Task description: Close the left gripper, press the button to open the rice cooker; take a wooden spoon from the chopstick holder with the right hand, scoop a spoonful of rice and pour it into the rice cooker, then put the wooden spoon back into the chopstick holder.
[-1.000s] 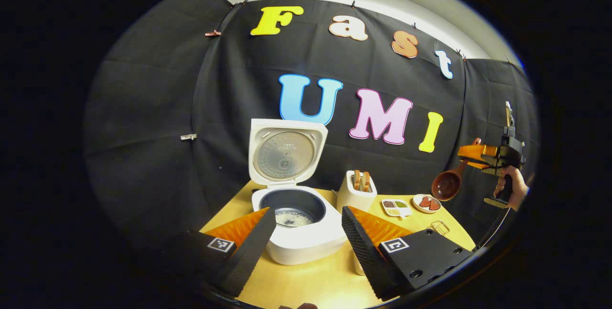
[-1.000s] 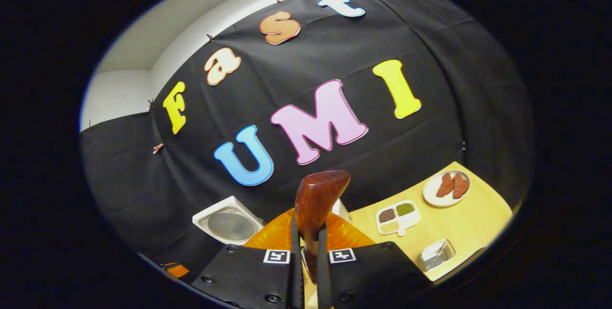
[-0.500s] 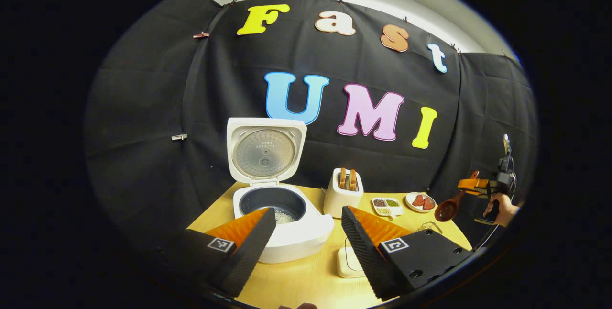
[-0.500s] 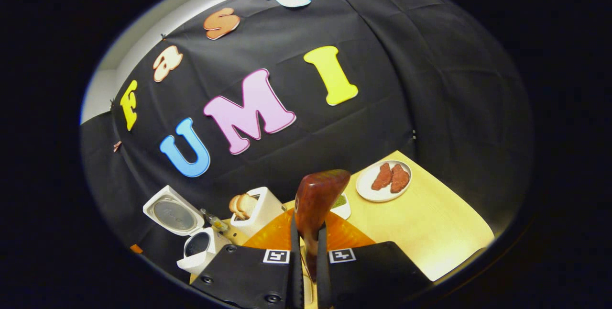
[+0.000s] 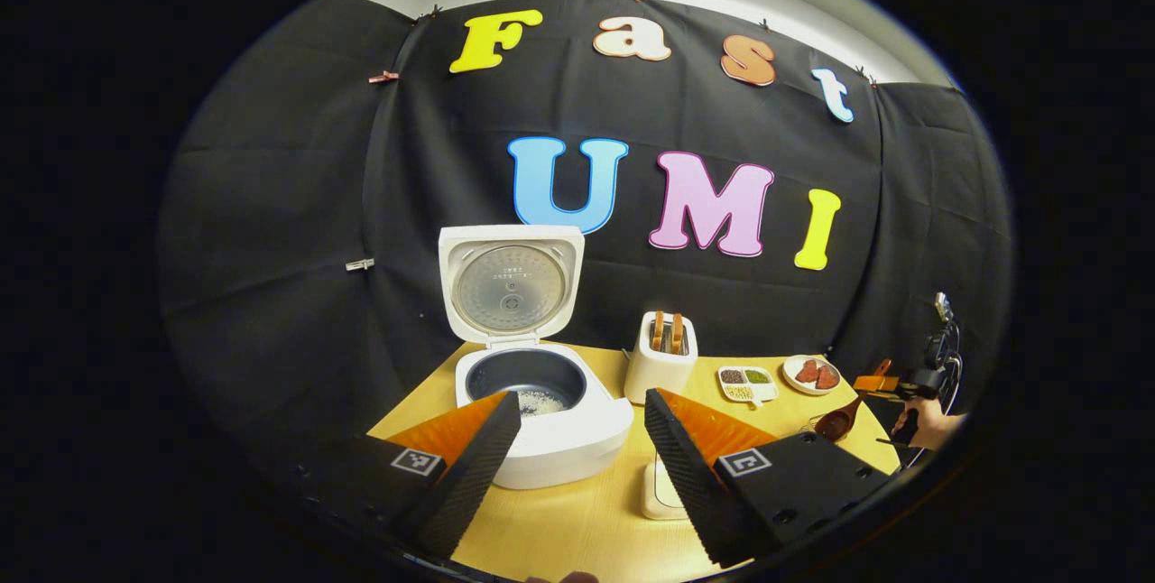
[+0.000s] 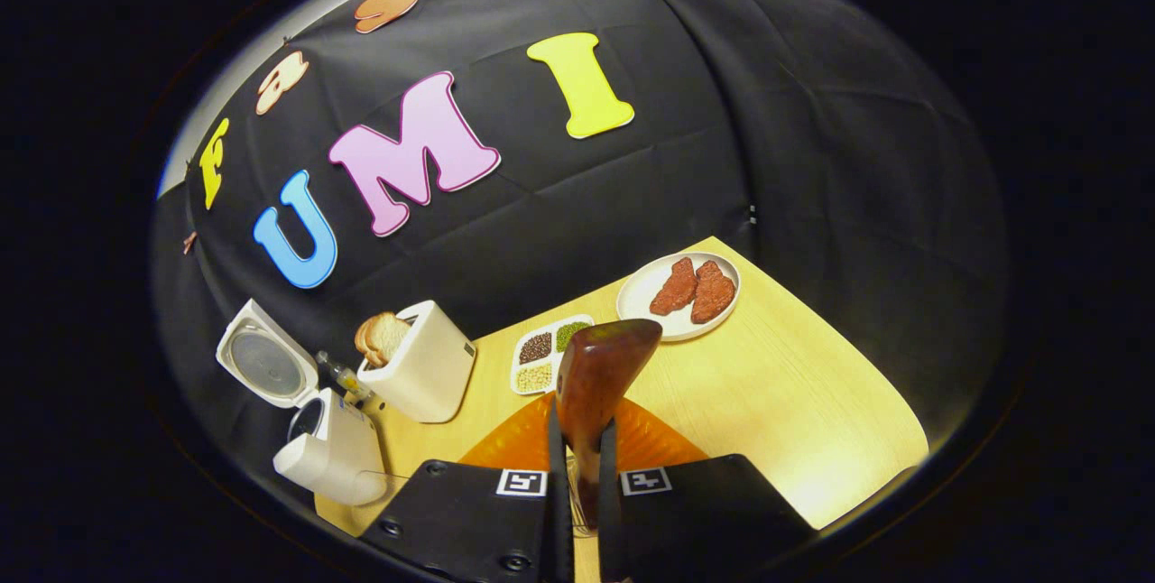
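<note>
The white rice cooker (image 5: 550,439) stands open with its lid (image 5: 511,285) upright, and a little rice lies in its dark pot (image 5: 528,384). My left gripper (image 5: 577,466) hovers open just in front of it, holding nothing. At the far right, my right gripper (image 5: 889,384) is held by a hand and carries the wooden spoon (image 5: 837,422), its bowl low beside a wire holder (image 5: 810,428). In the right gripper view, my right gripper (image 6: 577,488) is shut on the wooden spoon (image 6: 600,375), which points forward over the table (image 6: 794,402). The rice cooker (image 6: 329,452) sits far left there.
A white toaster (image 5: 661,357) with bread stands right of the cooker. Beyond it are a divided dish of grains (image 5: 744,382) and a plate of red pieces (image 5: 810,374). A small white container (image 5: 657,493) lies behind my left gripper's right finger.
My right gripper has come down from high at the right toward the table's right side, still holding the spoon. The left gripper stays open and has barely shifted.
</note>
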Motion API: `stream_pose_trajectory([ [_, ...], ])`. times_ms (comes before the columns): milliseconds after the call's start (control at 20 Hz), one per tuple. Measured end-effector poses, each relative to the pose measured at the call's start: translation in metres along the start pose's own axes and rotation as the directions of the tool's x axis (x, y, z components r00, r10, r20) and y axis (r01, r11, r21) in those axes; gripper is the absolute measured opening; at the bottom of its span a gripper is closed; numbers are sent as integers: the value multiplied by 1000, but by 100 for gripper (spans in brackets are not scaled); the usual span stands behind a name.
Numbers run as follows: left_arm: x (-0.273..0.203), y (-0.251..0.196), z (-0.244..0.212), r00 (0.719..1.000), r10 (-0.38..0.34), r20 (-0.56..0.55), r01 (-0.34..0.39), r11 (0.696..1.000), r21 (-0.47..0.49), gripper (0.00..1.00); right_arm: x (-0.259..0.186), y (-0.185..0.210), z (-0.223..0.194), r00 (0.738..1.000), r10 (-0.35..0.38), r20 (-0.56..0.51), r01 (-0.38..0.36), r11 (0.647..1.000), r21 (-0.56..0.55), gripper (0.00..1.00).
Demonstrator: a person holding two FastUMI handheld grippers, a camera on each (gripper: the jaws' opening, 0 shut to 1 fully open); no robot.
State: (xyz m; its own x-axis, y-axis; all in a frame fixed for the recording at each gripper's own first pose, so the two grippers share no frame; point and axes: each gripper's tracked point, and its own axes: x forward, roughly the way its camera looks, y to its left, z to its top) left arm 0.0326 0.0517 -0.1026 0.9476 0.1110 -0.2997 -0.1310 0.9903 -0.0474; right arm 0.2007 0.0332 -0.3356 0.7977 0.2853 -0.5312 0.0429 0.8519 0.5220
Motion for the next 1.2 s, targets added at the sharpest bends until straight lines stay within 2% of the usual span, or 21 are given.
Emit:
stream_pose_trajectory([
  [200,-8,-10,1,1000,5,-6,-5,1000,23,95,12,-3,-21,999,-5,-49,3,1000,-29,15],
  [400,-13,-20,5,1000,-2,2,2,999,50,95,15,-5,-43,993,-11,-114,10,1000,-13,20],
  [500,-14,-20,7,1000,-9,7,8,998,61,95,11,-10,-38,994,-31,-102,32,999,2,23],
  [550,-13,-20,9,1000,-14,8,13,998,60,95,11,-16,-37,994,-46,-98,47,999,7,18],
  [650,-13,-20,10,1000,-27,11,26,998,49,96,1,-19,-38,993,-60,-106,64,998,27,39],
  [700,-12,-19,11,999,-33,12,32,998,45,96,-3,-20,-39,992,-61,-106,64,997,30,32],
  [750,-12,-19,12,999,-40,12,40,998,42,96,-5,-19,-38,993,-60,-104,63,998,28,61],
  [900,-11,-19,14,998,-64,18,63,997,49,96,-24,-19,-41,992,-70,-101,71,997,4,83],
  [950,-11,-19,16,997,-72,21,71,996,50,96,-32,-20,-41,993,-74,-95,74,997,-1,95],
  [1100,-12,-18,21,995,-96,32,94,994,52,96,-54,-17,-37,993,-94,-72,92,995,-24,98],
  [1150,-11,-18,23,994,-105,38,103,993,50,96,-63,-15,-35,993,-101,-56,100,994,-34,92],
  [1200,-11,-18,25,993,-114,43,112,993,46,96,-72,-12,-30,993,-109,-37,107,993,-48,98],
])
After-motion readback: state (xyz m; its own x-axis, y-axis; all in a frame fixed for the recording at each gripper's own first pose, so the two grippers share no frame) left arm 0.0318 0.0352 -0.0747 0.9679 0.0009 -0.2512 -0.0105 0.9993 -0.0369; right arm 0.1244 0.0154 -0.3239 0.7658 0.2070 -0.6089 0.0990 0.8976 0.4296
